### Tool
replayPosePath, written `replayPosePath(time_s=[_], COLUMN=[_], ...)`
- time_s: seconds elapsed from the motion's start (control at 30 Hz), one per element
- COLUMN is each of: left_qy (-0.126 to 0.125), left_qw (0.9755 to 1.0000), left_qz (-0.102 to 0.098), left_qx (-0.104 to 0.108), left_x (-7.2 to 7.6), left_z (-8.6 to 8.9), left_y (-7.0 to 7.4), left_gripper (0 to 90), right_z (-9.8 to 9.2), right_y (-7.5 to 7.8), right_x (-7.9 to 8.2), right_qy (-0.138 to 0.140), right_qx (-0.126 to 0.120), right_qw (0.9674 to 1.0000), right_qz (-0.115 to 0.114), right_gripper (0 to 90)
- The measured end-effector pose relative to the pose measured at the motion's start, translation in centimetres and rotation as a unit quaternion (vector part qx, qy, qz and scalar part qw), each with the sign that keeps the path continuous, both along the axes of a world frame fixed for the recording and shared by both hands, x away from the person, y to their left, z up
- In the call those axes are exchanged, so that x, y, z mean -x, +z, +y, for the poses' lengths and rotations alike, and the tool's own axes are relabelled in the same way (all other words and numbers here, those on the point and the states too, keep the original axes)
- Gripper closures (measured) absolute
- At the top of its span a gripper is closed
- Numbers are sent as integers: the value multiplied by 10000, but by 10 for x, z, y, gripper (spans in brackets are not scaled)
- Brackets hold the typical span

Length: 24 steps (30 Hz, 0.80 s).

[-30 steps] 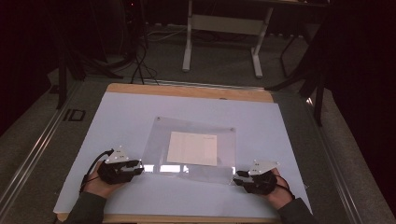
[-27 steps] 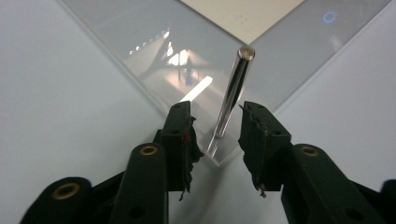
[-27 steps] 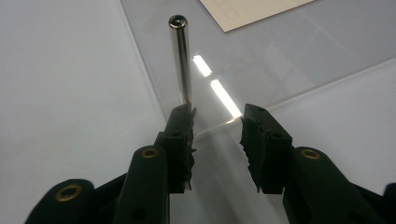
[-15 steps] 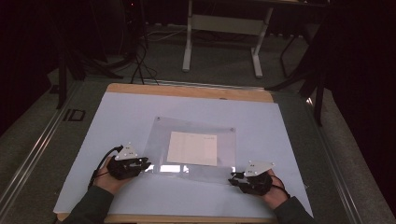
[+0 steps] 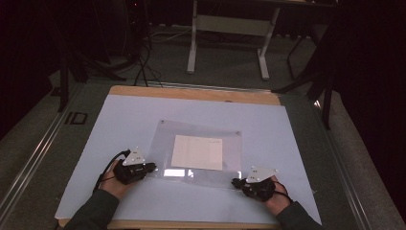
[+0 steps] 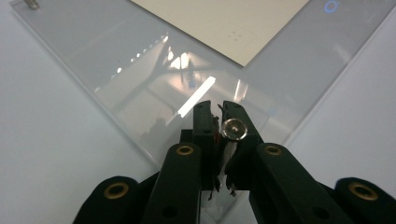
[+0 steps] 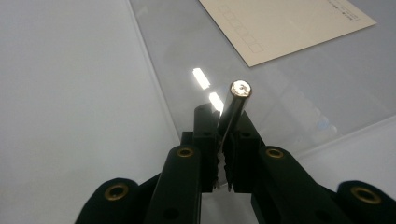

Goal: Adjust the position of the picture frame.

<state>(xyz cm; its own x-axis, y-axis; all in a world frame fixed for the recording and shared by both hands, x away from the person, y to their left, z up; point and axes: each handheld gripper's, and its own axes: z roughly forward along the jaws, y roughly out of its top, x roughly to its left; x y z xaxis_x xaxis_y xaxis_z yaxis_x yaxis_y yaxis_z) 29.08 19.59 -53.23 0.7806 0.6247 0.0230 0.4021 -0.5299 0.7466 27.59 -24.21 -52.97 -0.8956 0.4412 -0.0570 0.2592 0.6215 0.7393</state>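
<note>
A clear plastic sheet [image 5: 230, 165] lies on the white mat [image 5: 124, 120] over a cream paper card [image 5: 197, 152]. My left gripper [image 5: 152, 167] is at the sheet's near left corner. Its jaws have just been closing and are shut on a short metal pin [image 6: 233, 129] standing at that corner of the sheet [image 6: 140, 60]. At the near right corner my right gripper [image 5: 235, 182] has also just been closing and is shut on a taller metal pin [image 7: 237, 100] beside the sheet [image 7: 299, 93]. The card [image 7: 280, 23] lies beyond it.
Two more small pins [image 5: 163, 121] [image 5: 238, 133] mark the sheet's far corners. The mat covers a wooden table [image 5: 191, 93]. Beyond it are a dark floor, cables and a white stand's legs [image 5: 191, 57].
Both grippers have edged a little inward towards the sheet's near corners, the left one to the right and the right one to the left.
</note>
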Motion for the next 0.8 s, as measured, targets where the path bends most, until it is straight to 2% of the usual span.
replayPosePath(time_s=[0.03, 0.1, 0.13, 0.17, 0.23, 0.27, 0.37, 0.47, 0.6, 0.73, 0.8], left_qy=[0, -47, -47, -62, -62, -66, 3, 95, 214, 173, 83], left_qw=[10000, 9992, 9992, 9988, 9988, 9974, 9964, 9950, 9946, 9941, 9932], left_qz=[0, -276, -276, -360, -360, -537, -695, -831, -898, -973, -1032], left_qx=[0, -274, -274, -337, -337, -479, -476, -543, -470, -449, -526], left_x=[0, 3, 3, 2, 2, 0, -6, -14, -24, -23, -20], left_z=[0, -5, -5, -7, -7, -11, -12, -12, -10, -13, -18], left_y=[0, 1, 1, 1, 1, 4, 7, 12, 17, 20, 20], left_gripper=[846, 842, 841, 840, 839, 836, 836, 834, 833, 833, 831], right_z=[0, 2, 2, 2, 2, 2, 2, 5, 10, 14, 16], right_y=[0, 1, 1, 1, 1, 1, 2, 3, 6, 11, 13], right_x=[0, 1, 1, -1, -2, -5, -13, -28, -57, -91, -108], right_qy=[2, -34, -34, -98, -140, -221, -301, -381, -537, -795, -920], right_qx=[8, 114, 114, 146, 159, 173, 235, 271, 301, 235, 203], right_qw=[10000, 9998, 9998, 9997, 9996, 9993, 9988, 9981, 9966, 9945, 9932], right_qz=[-16, -147, -147, -178, -188, -238, -314, -393, -548, -634, -677], right_gripper=[843, 843, 843, 843, 843, 842, 837, 830, 821, 821, 822])
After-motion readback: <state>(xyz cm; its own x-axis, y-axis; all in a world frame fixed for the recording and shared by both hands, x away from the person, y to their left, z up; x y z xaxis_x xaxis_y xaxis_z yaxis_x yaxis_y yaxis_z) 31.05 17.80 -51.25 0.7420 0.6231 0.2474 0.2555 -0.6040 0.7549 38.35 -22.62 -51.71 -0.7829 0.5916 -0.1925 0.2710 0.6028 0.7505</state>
